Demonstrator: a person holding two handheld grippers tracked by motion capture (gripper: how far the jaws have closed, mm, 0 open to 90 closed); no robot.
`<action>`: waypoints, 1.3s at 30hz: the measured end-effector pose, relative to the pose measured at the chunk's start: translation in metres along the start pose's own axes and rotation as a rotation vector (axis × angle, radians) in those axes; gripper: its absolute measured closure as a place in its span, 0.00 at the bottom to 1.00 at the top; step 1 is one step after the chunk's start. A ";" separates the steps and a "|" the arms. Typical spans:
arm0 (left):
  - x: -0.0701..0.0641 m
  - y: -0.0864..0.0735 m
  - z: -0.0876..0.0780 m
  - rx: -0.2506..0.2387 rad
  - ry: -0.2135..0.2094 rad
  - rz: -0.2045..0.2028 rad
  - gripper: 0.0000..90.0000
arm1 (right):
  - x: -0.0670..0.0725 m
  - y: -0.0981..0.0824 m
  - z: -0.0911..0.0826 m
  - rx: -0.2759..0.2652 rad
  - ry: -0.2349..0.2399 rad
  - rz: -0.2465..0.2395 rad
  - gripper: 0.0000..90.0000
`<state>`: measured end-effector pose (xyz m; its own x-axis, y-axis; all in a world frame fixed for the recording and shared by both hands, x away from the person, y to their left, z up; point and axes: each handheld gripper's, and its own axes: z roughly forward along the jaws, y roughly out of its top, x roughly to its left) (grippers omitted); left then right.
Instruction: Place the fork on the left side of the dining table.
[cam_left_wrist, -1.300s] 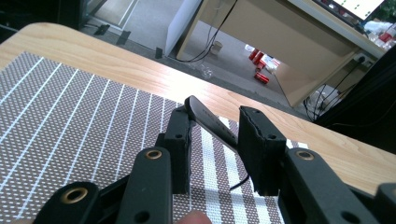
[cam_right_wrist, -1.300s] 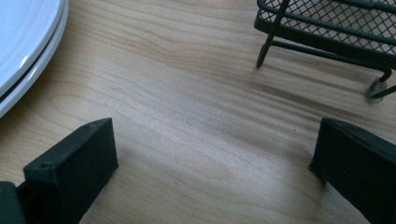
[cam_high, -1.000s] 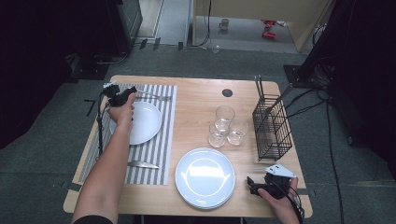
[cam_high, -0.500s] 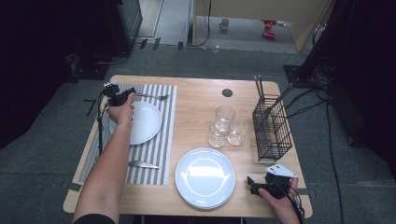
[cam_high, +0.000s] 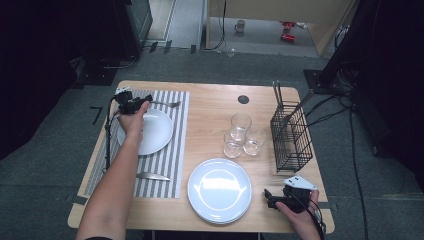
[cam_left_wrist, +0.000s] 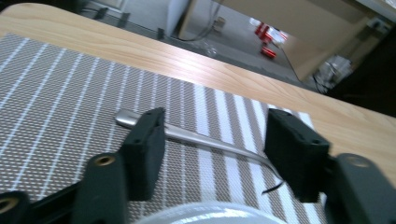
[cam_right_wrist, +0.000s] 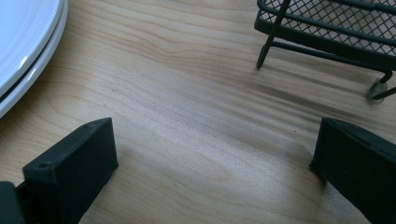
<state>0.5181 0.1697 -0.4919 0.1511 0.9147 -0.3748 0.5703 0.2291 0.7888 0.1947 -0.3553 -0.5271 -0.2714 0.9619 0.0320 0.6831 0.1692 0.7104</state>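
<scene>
Item: fork (cam_left_wrist: 196, 138), lying flat on striped placemat (cam_left_wrist: 60, 93) at worktop (cam_high: 210, 105) far edge, just beyond small white plate (cam_high: 155, 131).
L tongs (cam_left_wrist: 212, 144): jaws apart, just been opening; fork handle lies between them, pads not pressing on it.
R tongs (cam_right_wrist: 212, 163): apart, nothing between, low over bare wood betw. plate stack (cam_right_wrist: 23, 51) & wire basket (cam_right_wrist: 336, 28).
Risk (est.): L tongs lifting w/ a pad catching the handle could drag fork askew or knock it vs. plate rim; low wrist may bump plate.
</scene>
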 end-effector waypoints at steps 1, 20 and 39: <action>0.000 0.001 -0.004 0.013 -0.046 0.008 0.31 | 0.000 0.000 0.000 0.000 -0.001 -0.001 0.00; -0.013 -0.018 -0.042 0.172 -0.095 0.180 0.01 | 0.000 0.000 0.000 0.000 -0.002 -0.001 0.00; -0.027 -0.032 -0.080 0.174 -0.094 0.255 0.01 | 0.000 0.000 0.000 -0.001 -0.002 -0.004 0.00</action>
<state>0.4312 0.1644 -0.4685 0.3766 0.8985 -0.2254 0.6328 -0.0718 0.7710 0.1948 -0.3552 -0.5271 -0.2731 0.9616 0.0277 0.6812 0.1729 0.7114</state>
